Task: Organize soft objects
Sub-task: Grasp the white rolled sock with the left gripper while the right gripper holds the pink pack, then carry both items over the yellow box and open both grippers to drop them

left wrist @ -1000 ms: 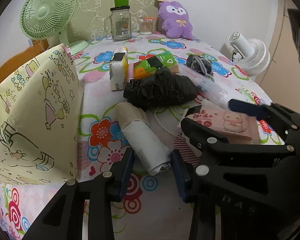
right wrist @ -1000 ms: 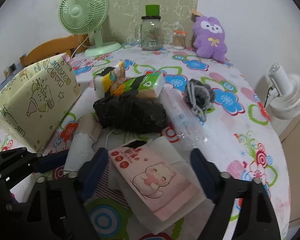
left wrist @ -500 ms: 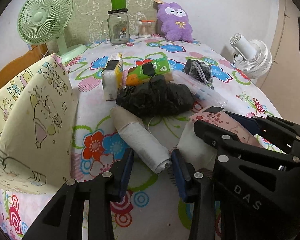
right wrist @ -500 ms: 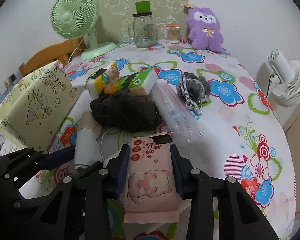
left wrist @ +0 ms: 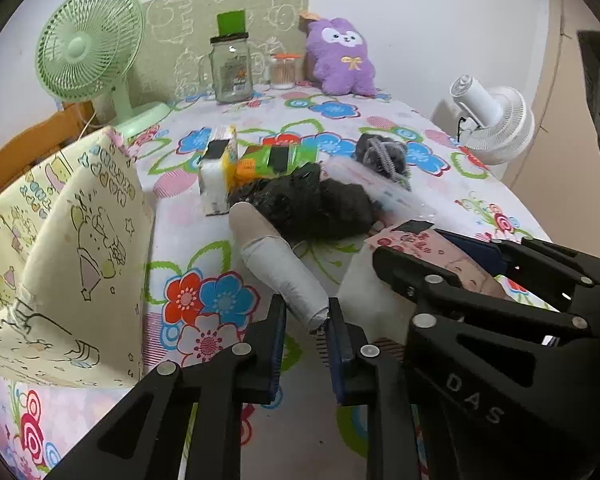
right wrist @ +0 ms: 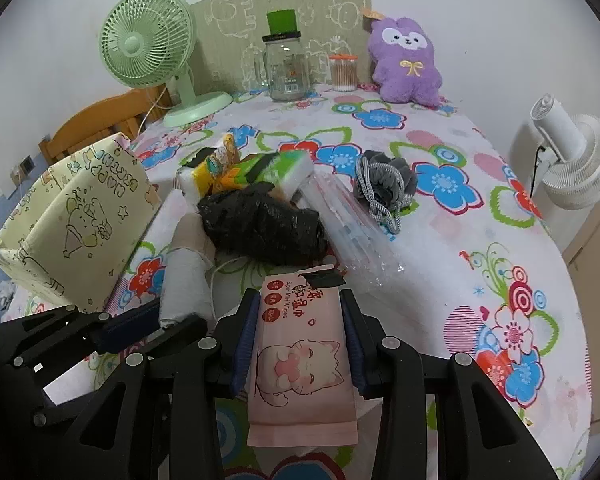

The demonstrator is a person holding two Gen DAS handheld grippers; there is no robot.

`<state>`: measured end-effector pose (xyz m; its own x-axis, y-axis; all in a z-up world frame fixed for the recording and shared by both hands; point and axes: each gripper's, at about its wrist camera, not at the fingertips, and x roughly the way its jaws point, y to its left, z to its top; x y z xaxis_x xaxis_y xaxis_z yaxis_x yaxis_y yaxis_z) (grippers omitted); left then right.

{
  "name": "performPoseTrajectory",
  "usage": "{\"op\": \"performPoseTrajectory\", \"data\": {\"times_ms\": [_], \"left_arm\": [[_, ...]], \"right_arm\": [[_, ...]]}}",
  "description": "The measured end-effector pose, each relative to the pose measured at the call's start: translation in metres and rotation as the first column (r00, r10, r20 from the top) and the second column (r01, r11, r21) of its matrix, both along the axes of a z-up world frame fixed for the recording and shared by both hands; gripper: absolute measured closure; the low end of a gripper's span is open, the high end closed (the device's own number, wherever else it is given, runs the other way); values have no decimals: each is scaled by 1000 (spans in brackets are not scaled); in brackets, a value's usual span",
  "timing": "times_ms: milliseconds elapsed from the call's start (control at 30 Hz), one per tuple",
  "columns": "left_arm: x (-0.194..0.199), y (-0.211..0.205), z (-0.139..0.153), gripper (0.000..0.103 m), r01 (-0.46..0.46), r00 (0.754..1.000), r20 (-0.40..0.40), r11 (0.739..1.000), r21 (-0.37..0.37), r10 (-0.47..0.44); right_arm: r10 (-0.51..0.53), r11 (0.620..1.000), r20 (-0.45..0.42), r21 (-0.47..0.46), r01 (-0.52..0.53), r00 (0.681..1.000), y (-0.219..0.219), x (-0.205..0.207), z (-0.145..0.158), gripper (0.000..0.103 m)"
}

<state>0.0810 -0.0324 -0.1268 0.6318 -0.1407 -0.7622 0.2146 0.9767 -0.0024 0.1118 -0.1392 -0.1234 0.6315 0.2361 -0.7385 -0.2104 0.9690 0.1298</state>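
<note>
From the left wrist, the left gripper [left wrist: 306,320] is clamped narrow on the near end of a rolled grey-white cloth [left wrist: 278,266], which lies on the flowered table [left wrist: 340,120] slanting away toward a crumpled black bag [left wrist: 312,208] near the middle. This view alone shows the right gripper from the side, its black frame crossing the lower right with the pink wipes pack [left wrist: 440,250] between its fingers. A cream cartoon-print box [left wrist: 60,248] stands at the table's left edge.

From the right wrist, the right gripper [right wrist: 300,332] holds the wipes pack [right wrist: 304,360] by its two long sides, blue pads pressed against it, near the table's front edge. Only here does the pack's cat picture face the camera, and the left gripper [right wrist: 156,316] appears at lower left on the cloth roll [right wrist: 186,284]. A grey mesh sponge [right wrist: 386,184] lies toward the right edge, and a purple plush [right wrist: 406,64] sits at the back edge.

A second ago the left fingers stood apart on either side of the roll, and the right fingers were spread wide around the pack; both have since closed.
</note>
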Motion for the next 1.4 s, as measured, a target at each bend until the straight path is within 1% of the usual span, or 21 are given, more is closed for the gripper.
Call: {"op": "performPoseTrajectory", "data": {"times_ms": [233, 367, 600, 867, 1167, 1400], "left_arm": [[-12, -7, 19, 88, 15, 999, 40, 1000, -2, -15], [-24, -12, 36, 88, 18, 996, 82, 1000, 0, -18], [-43, -22, 60, 88, 37, 992, 125, 999, -3, -36], [-56, -25, 88, 88, 35, 985, 168, 999, -1, -34], [-62, -19, 113, 88, 19, 980, 198, 1000, 5, -19], [-57, -4, 127, 88, 0, 979, 204, 1000, 15, -3]], "right_arm": [[-23, 1000, 36, 1, 23, 999, -5, -12, 19, 60], [-39, 999, 73, 5, 39, 997, -8, -22, 35, 60], [-59, 998, 117, -14, 61, 991, -12, -41, 62, 60], [-77, 997, 157, -10, 79, 985, -16, -57, 93, 60], [-77, 996, 197, -30, 84, 977, -10, -66, 123, 60], [-49, 998, 198, -35, 57, 979, 5, -59, 138, 60]]}}
